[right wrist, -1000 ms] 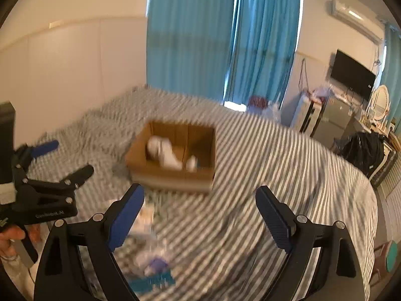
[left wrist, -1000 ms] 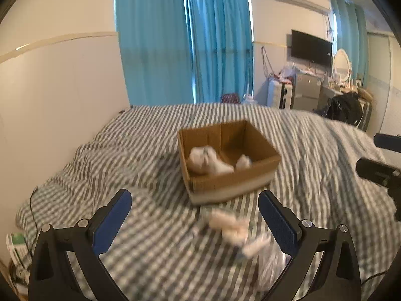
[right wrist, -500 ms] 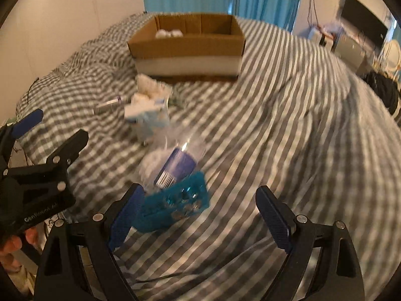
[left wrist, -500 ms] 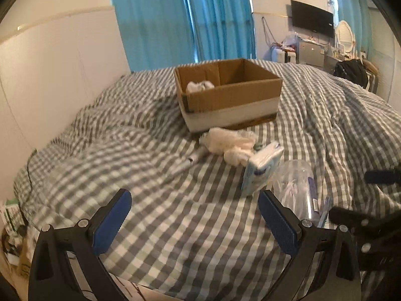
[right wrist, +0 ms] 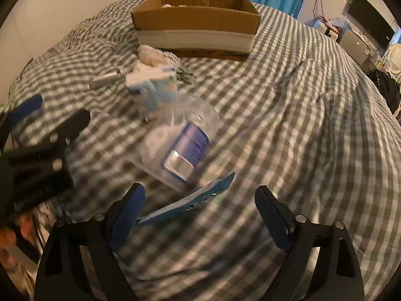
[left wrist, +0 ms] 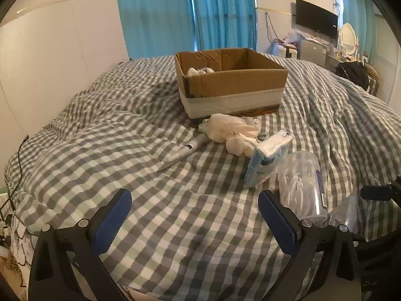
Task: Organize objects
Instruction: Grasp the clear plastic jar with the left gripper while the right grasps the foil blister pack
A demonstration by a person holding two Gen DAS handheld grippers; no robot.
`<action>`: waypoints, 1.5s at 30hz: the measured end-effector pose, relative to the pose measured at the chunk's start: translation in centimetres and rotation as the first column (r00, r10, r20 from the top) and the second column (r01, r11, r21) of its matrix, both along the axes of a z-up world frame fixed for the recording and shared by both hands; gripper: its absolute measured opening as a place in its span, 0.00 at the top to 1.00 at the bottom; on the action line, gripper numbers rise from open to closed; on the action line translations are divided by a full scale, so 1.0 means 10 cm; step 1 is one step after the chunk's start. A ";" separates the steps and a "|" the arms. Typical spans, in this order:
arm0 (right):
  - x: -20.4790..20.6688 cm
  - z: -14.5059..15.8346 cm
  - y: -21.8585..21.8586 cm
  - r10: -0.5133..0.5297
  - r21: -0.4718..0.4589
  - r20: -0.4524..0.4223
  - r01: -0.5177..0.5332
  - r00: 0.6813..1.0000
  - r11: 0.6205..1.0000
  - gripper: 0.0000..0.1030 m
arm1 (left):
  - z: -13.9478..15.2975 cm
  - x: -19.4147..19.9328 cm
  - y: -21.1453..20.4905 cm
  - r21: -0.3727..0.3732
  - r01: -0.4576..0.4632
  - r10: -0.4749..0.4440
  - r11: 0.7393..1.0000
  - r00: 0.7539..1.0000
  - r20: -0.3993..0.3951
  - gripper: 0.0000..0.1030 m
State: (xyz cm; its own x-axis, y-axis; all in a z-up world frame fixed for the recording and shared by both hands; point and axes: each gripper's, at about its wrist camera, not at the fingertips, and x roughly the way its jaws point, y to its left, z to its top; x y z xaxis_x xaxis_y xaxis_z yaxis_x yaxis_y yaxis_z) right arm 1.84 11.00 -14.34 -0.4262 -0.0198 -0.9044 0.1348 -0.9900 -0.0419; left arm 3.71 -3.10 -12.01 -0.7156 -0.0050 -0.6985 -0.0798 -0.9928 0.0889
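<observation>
your left gripper (left wrist: 191, 215) hangs wide open over bare checked bedding (left wrist: 155, 175), nothing between its blue pads. your right gripper (right wrist: 198, 210) is spread wide with its jaws closing a little; a teal blister card (right wrist: 195, 200) lies tilted just ahead of the left pad, and the pads press on nothing.

between you and the one cardboard box (left wrist: 233, 82) sits a loose row of clutter. nearest the box is one crumpled white cloth (left wrist: 233, 131), touching the box's front edge. just beside it lies one slim tube (left wrist: 196, 144) pointing left. one pale blue packet (left wrist: 265, 160) leans on its edge against the cloth. one clear plastic jar (left wrist: 303, 188) with a blue label lies on its side next to your left gripper's right finger. something white already sits in the box's left rear corner; you cannot tell what it is.

two blue curtains (left wrist: 185, 12) hang behind the bed, and one dark television (left wrist: 316, 22) is mounted on the far right wall.
</observation>
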 end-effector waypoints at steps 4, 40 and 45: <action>0.11 -0.07 0.19 -0.019 -0.023 0.034 0.020 0.999 1.000 0.38 | -0.03 0.00 0.04 0.014 0.019 -0.019 1.000 1.000 0.011 0.00; 0.12 -0.51 0.10 0.025 -0.032 0.144 -0.020 0.989 0.999 0.25 | -0.16 -0.03 0.17 0.000 0.058 -0.058 0.998 0.995 0.080 0.00; 0.16 -0.22 0.28 -0.008 -0.074 0.061 0.013 0.998 0.997 0.69 | -0.15 -0.05 0.24 0.012 0.075 -0.076 0.997 0.993 0.092 0.00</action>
